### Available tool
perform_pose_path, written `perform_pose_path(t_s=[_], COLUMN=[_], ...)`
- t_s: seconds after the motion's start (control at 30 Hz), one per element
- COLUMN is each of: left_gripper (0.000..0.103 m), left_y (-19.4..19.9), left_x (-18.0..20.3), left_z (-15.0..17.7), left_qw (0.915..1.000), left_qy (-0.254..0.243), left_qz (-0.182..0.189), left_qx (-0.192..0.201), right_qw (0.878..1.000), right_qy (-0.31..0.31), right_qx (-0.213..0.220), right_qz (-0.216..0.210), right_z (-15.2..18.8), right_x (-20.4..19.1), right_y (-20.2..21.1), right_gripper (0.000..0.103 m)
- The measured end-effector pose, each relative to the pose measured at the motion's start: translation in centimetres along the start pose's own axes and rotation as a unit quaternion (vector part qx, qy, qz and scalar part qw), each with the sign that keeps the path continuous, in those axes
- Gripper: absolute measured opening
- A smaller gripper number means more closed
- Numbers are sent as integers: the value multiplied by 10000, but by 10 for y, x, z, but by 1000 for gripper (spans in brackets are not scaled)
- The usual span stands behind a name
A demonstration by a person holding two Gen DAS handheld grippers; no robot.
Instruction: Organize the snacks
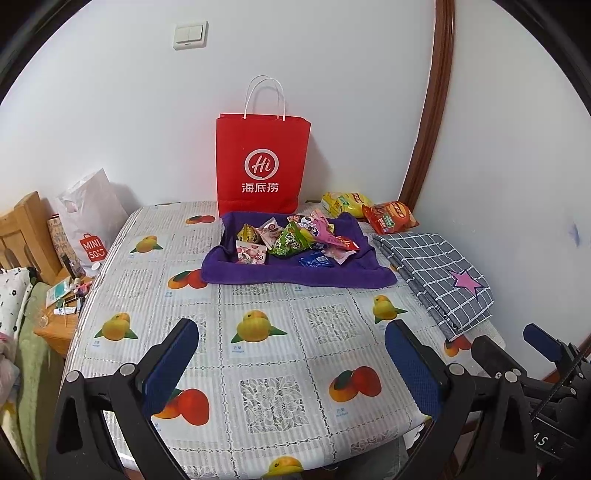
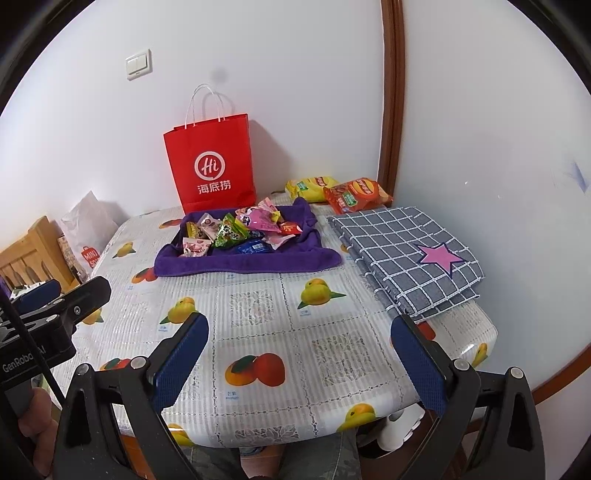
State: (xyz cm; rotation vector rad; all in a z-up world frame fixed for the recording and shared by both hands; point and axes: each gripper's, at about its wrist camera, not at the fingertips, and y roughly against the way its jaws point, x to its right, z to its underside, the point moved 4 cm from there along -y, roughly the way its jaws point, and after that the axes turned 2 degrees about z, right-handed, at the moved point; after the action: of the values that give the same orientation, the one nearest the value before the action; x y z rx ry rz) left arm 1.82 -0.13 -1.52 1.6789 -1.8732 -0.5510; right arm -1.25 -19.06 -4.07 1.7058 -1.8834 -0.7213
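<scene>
Red bag (image 1: 262, 162), purple towel (image 1: 295, 275), grey-checked cloth (image 1: 436, 266), fruit-print tablecloth (image 1: 280, 339)

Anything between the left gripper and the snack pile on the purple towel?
Nothing: only bare fruit-print tablecloth separates the left gripper from the purple towel, clearest in the left wrist view.

white wall (image 1: 332, 66) | light switch (image 1: 190, 35) | brown door frame (image 1: 436, 96) | wooden headboard (image 1: 26, 236)

Small snack packets (image 1: 295, 240) in green, pink, yellow and blue are lying heaped together on a purple towel (image 1: 295, 275) at the far middle of the surface. Behind its right corner, a yellow chip bag (image 1: 345, 203) and an orange chip bag (image 1: 389, 217) are lying side by side, touching, near the wall.
</scene>
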Motion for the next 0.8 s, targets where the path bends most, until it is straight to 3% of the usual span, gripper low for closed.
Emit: perform_pose_path(t_s=[0.8], left_gripper=[102], left_y=[-4], left_x=[2], left_z=[5], left_qw=[10000], left_qy=[0], left_qz=[-6], left_qx=[-74], right_qw=[9999], right_qy=[-91], right_qx=[90], right_qz=[-6], right_z=[-1], right_x=[5], right_y=[8], right_gripper=[98])
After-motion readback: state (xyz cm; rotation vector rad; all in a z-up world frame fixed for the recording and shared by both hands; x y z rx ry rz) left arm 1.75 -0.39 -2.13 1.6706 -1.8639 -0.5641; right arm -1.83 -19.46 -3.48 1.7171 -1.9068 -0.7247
